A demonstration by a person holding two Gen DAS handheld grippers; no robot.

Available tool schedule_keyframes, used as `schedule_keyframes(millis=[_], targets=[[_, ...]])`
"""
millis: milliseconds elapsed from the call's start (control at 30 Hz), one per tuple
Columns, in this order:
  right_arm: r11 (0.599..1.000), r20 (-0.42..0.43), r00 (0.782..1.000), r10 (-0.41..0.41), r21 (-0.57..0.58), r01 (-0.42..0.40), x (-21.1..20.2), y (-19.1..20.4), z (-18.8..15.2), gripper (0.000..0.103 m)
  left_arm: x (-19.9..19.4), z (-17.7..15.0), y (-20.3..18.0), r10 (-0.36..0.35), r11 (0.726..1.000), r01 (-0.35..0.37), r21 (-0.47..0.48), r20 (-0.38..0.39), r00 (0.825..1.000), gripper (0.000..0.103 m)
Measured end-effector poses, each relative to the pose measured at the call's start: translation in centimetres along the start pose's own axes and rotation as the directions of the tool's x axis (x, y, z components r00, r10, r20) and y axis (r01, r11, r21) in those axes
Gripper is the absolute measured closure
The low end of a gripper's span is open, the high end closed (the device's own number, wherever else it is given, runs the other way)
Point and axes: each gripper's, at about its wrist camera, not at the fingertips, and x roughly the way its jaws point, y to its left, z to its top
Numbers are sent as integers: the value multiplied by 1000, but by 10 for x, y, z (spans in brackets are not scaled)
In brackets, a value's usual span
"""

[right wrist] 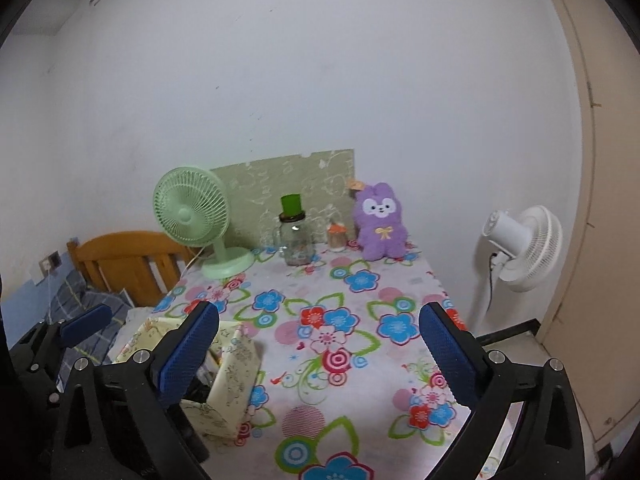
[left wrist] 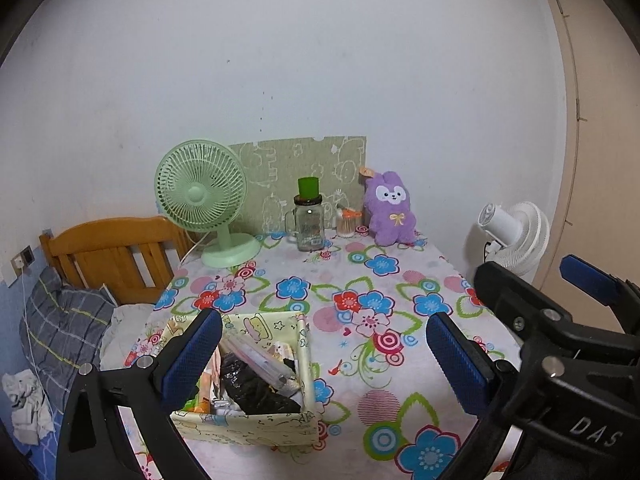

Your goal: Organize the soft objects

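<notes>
Both my left gripper (left wrist: 324, 354) and right gripper (right wrist: 318, 354) are spread wide, holding nothing. The purple plush (left wrist: 390, 210) sits upright at the worktop's (left wrist: 400, 280) far edge, well apart from the box (left wrist: 248, 424) near my left gripper.

A plain white wall (left wrist: 320, 60) fills the far side. A beige door (right wrist: 600, 240) stands right, a white floor fan (right wrist: 520, 248) beside it. Left, a wooden headboard (left wrist: 108, 256) rises behind a checked pillow (left wrist: 60, 332).

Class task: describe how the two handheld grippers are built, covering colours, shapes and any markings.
Both the left gripper and the right gripper have black angular plastic frames with silver screw heads. Each finger carries a flat blue pad with a fine dotted texture. White lettering "DAS" marks the right gripper's body in the left wrist view.
</notes>
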Motion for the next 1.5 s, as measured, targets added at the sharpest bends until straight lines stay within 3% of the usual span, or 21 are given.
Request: schedule_keyframes(millis=[633,1500], targets=[[998,42,997,-62,34,60,-33,-19,-4,0,-25,-2,0,27,999,-26,-21,51,998,0],[998,34,998,-58,25,57,-36,-16,-3,0,-27,-1,11,46,997,-42,-62,53,998,0]])
